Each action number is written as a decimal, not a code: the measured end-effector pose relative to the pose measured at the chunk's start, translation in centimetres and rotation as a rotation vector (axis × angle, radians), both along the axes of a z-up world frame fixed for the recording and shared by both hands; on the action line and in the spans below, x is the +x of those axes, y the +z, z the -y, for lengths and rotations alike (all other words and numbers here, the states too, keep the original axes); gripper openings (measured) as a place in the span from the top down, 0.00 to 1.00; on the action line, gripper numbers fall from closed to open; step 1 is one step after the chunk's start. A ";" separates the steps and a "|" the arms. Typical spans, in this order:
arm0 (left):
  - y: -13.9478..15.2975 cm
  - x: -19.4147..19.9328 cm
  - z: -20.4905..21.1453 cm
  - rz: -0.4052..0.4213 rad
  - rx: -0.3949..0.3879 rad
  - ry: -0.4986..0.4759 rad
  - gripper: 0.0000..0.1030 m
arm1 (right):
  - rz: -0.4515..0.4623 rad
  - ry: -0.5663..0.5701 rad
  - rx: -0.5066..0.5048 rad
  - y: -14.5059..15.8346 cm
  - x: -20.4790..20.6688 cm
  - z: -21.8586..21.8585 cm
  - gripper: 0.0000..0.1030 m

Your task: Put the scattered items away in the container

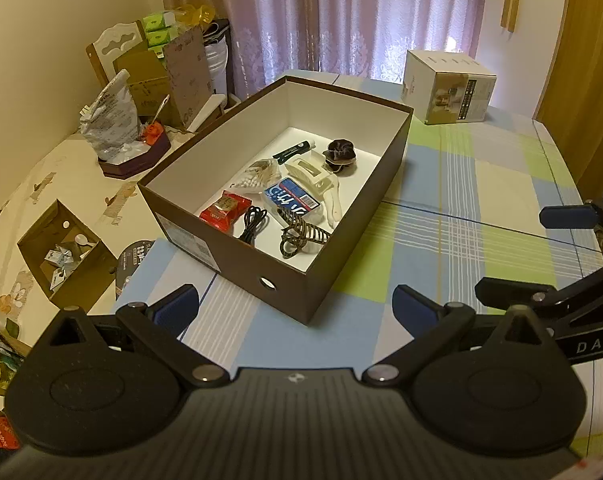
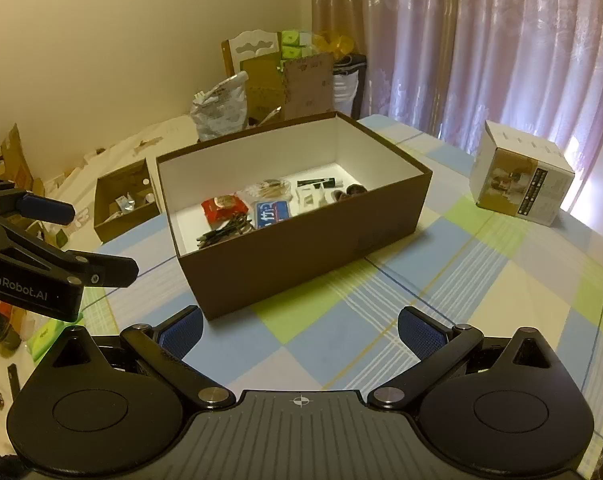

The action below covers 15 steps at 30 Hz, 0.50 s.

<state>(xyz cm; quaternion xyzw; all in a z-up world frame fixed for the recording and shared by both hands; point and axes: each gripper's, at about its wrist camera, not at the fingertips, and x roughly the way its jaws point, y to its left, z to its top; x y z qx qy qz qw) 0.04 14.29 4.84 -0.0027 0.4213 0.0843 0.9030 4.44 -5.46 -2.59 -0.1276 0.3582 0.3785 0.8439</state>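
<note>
A brown box with a white inside stands on the checked tablecloth. Inside it lie a red packet, a black cable, a blue-white pack, a cream hair claw, a striped dark hair clip, a bag of cotton swabs, a dark tube and a dark scrunchie. My left gripper is open above the cloth just in front of the box. My right gripper is open too, nothing between its fingers.
A white printed carton sits at the table's far side. A small open cardboard box with scraps, a crumpled plastic bag and stacked cartons crowd the left surface. Curtains hang behind.
</note>
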 end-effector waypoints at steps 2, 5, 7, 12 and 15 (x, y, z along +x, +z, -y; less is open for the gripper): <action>0.0 -0.1 0.3 0.002 0.003 0.005 0.01 | 0.003 0.002 0.004 0.1 0.0 0.2 0.02; 0.0 -0.3 0.5 0.004 0.006 0.010 0.01 | 0.011 0.010 0.010 0.3 -0.1 0.4 0.02; 0.1 -0.4 0.7 0.007 0.008 0.012 0.01 | 0.017 0.015 0.015 0.4 -0.2 0.5 0.02; 0.1 -0.6 1.2 0.009 0.016 0.016 0.01 | 0.023 0.025 0.023 0.5 -0.5 0.8 0.02; 0.2 -0.7 1.3 0.008 0.019 0.019 0.01 | 0.024 0.027 0.028 0.6 -0.6 1.1 0.02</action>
